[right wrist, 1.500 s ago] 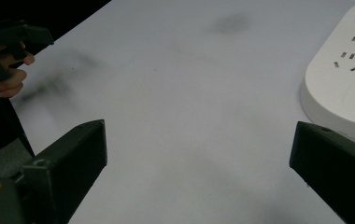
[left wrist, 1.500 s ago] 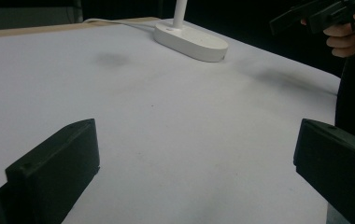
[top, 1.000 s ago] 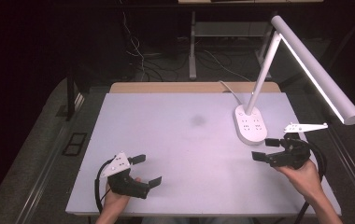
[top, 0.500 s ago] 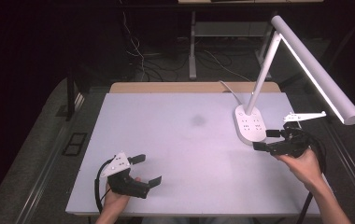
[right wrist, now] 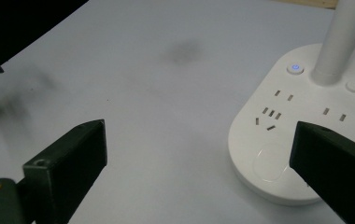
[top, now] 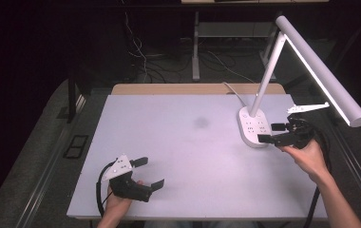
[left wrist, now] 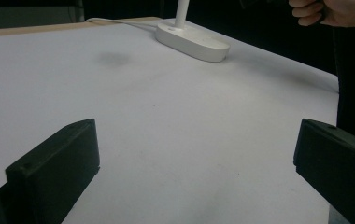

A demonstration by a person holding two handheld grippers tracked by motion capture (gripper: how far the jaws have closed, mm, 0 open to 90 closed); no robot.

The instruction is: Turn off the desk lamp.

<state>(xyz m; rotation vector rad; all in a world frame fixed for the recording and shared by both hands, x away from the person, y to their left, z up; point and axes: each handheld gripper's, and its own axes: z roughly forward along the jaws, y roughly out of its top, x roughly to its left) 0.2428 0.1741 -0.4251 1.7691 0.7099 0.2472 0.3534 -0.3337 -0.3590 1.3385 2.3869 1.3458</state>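
Lamp base (top: 254,126): white oval thing sitting at the far right of the surface (top: 183,156). Sockets on top, a little power button (right wrist: 295,68) glowing blue, and a round pad at the near end.
Lamp arm: white post goes up from the base at a tilt, with the long lamp head (top: 322,71) slanting down over the right edge of the surface. It's lit.
Cord (top: 231,90): white, runs off the base toward the far edge.
Right tongs (top: 273,133): held up just beside the base on its right, pointing at it. Jaws spread wide, holding nothing. In the right gripper view the base sits right between and ahead of the jaws, not touching as far as I can tell.
Left tongs (top: 149,174): way over at the near left corner, well apart from the lamp. Jaws wide open too, nothing in them, hovering low over bare surface.
Surface: plain white, with one dark smudge (top: 201,122) around the middle.
Past the surface: dark floor with loose cables (top: 140,57) and desk legs.
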